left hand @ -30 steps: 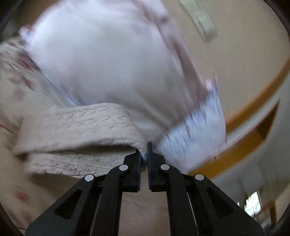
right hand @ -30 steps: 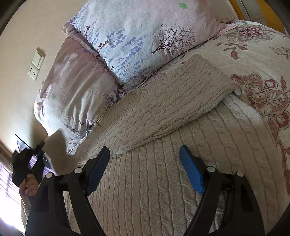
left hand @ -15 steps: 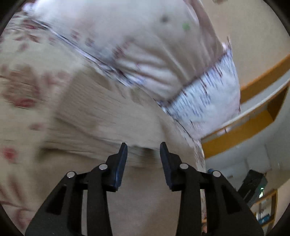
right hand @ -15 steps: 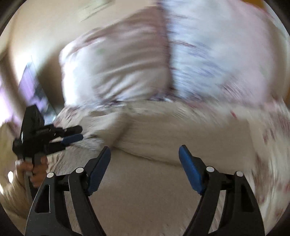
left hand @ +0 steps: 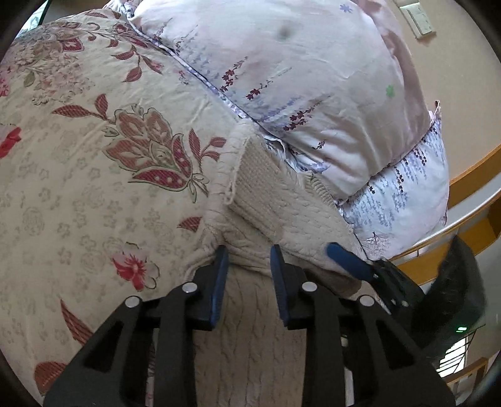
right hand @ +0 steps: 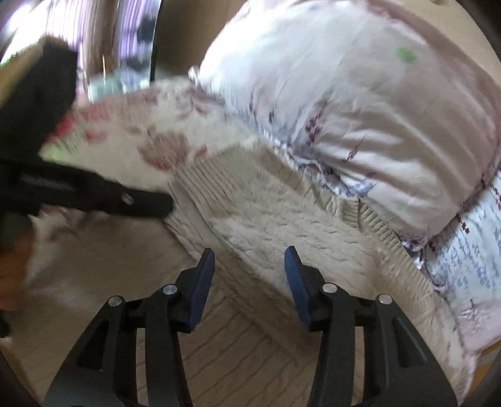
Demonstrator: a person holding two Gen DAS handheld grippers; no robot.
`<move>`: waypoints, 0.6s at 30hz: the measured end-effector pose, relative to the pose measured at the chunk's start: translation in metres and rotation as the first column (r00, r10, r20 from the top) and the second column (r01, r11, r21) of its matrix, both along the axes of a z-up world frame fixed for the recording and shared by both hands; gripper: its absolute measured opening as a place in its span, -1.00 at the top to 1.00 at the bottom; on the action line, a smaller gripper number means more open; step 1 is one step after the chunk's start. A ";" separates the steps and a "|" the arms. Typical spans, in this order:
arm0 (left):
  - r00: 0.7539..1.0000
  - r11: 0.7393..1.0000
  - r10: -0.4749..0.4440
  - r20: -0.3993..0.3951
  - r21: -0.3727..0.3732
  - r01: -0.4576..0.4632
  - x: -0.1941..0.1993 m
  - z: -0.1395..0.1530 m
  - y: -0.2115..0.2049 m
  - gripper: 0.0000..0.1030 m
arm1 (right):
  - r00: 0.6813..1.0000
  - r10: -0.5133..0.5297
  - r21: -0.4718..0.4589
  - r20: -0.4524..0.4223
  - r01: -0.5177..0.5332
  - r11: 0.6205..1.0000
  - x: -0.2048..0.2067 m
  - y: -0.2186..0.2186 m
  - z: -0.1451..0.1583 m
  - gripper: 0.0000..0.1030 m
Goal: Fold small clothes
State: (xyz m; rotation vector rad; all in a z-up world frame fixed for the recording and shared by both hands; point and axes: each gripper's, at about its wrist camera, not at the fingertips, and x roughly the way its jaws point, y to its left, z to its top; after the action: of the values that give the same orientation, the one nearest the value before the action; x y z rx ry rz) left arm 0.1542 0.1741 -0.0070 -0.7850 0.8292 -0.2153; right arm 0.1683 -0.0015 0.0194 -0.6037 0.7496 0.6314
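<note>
A beige cable-knit sweater lies on the floral bedspread, one part folded over onto the rest, its far edge against the pillows. My left gripper is low over the near folded edge. Its jaws are closing with a ridge of knit between them, and the pads do not clearly press it. In the right wrist view, my right gripper hovers over the same sweater with its jaws closing and nothing pinched. One of its blue fingers shows beside the left gripper.
Two pale flowered pillows are stacked right behind the sweater, also seen as the pillows in the right wrist view. A wooden bed frame and a wall switch lie beyond. The left gripper's black finger reaches in from the left.
My left gripper let go of the sweater edge it held up, sank and now straddles the fold. My right gripper swung across the sweater toward the left one, rolled, and its jaws narrowed.
</note>
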 end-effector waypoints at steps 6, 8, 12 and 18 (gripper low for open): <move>1.000 1.000 -0.003 0.008 0.003 0.003 0.001 0.000 -0.004 0.46 | 0.997 -0.080 0.067 -0.019 0.081 0.994 0.013 -0.014 -0.001 0.85; 1.000 1.000 -0.003 0.008 0.005 0.003 0.001 0.000 -0.005 0.46 | 0.990 -0.141 0.156 -0.031 0.144 0.977 0.016 -0.030 0.012 0.85; 1.000 1.000 -0.003 0.010 0.012 0.002 0.000 0.000 -0.005 0.46 | 0.927 -0.366 0.411 -0.084 0.367 0.835 0.021 -0.101 0.045 0.85; 1.000 1.000 -0.018 0.006 0.009 0.018 0.001 -0.001 -0.006 0.43 | 0.720 -0.565 0.528 -0.404 0.687 0.499 -0.004 -0.234 0.015 0.84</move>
State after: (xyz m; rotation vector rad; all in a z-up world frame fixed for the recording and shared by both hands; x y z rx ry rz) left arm 0.1548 0.1679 -0.0077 -0.7682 0.8309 -0.2303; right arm 0.1647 -0.2356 0.0340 0.4109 0.7892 0.2064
